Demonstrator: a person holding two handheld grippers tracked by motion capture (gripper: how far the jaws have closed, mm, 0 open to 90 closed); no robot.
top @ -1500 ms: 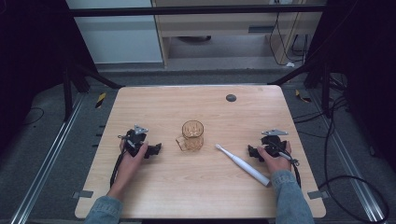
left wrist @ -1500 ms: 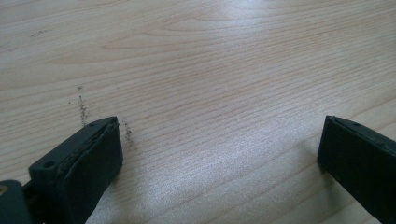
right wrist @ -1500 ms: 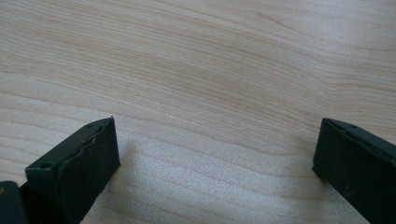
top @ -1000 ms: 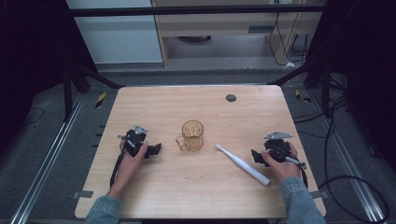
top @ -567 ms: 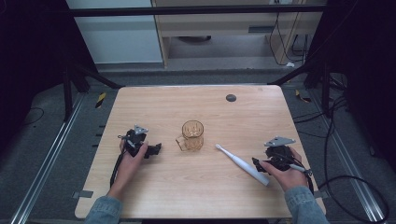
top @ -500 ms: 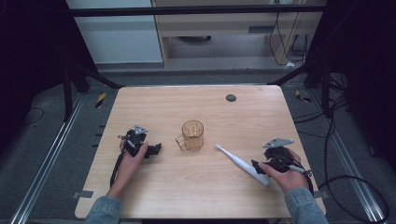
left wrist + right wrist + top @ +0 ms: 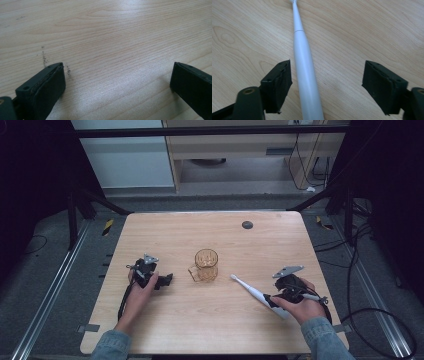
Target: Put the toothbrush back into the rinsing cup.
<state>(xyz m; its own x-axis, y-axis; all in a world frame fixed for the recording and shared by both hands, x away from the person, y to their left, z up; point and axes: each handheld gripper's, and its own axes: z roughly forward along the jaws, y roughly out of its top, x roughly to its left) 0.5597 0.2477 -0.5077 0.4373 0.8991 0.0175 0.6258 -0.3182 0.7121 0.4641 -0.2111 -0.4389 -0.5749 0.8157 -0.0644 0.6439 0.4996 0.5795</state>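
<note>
We straddled the white toothbrush [image 7: 305, 82] with our right hand-held gripper [image 7: 327, 87], its jaws just closing yet untouching; next, pinch and lift

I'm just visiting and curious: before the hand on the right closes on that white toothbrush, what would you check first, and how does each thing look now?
1. Toothbrush between the right tool's jaws: ok; they have just been closing.
2. Pads pressing on it: not ok, gaps both sides.
3. Handle centred: not ok, nearer one pad.
4. Toothbrush lying flat on the table: ok.
5. Glass mug upright, apart from the brush: ok.
6. Left tool open over bare wood: ok.
</note>
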